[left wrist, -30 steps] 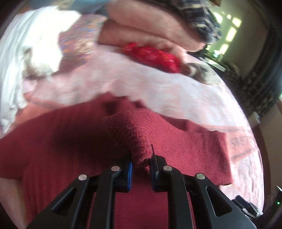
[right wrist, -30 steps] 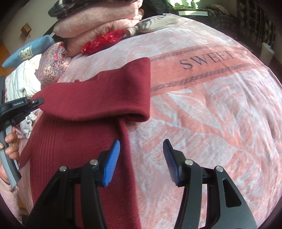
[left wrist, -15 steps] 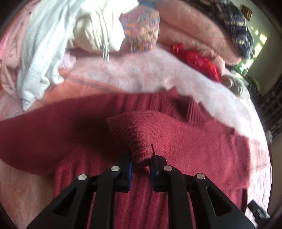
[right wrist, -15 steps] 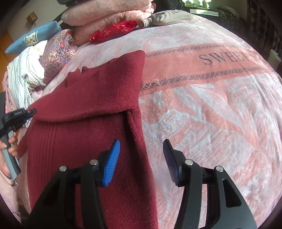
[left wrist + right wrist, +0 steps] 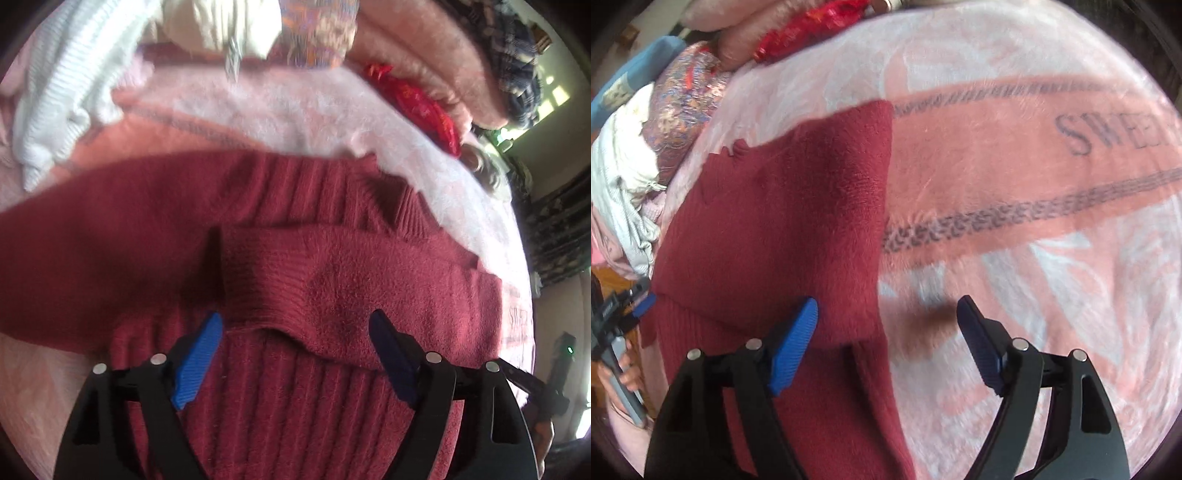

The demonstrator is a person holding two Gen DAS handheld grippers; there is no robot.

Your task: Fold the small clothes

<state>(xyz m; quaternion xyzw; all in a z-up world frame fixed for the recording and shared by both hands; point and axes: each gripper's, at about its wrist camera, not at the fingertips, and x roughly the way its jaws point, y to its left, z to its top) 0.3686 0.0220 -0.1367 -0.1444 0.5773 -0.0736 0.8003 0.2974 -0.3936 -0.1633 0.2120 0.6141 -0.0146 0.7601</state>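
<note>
On a wide pink plush blanket [image 5: 1015, 155] printed with pale leaves and a salmon band lettered "SWEE…", a dark red ribbed knit sweater [image 5: 280, 406] lies spread flat at the blanket's left side, its right sleeve [image 5: 369, 288] folded across the chest so the ribbed cuff rests near the garment's middle. The other sleeve [image 5: 81, 251] reaches out flat to the left, not yet folded. Beyond the collar, well apart from the work, a heap of clothes sits at the blanket's far edge: a white ribbed knit garment [image 5: 62, 92], a paisley-patterned cloth [image 5: 683, 107], a stack of folded pink fleece [image 5: 424, 59], and a crumpled shiny red fabric [image 5: 417, 99]. The left gripper [image 5: 295, 343] hovers just over the cuff with jaws spread wide, holding nothing; the right gripper [image 5: 886, 332] hangs over the sweater's folded right edge, one blue pad [image 5: 794, 343] above the knit and the other above bare blanket, likewise spread and empty. The step in hand appears to be squaring up the first sleeve fold before the next. To do it well, the sleeve should lie level across the chest without bunching, and the side edge should run straight. For the outstretched sleeve, a pinch at the cuff alone, lifted low and carried straight across, would likely keep the soft knit from dragging the body out of line.
</note>
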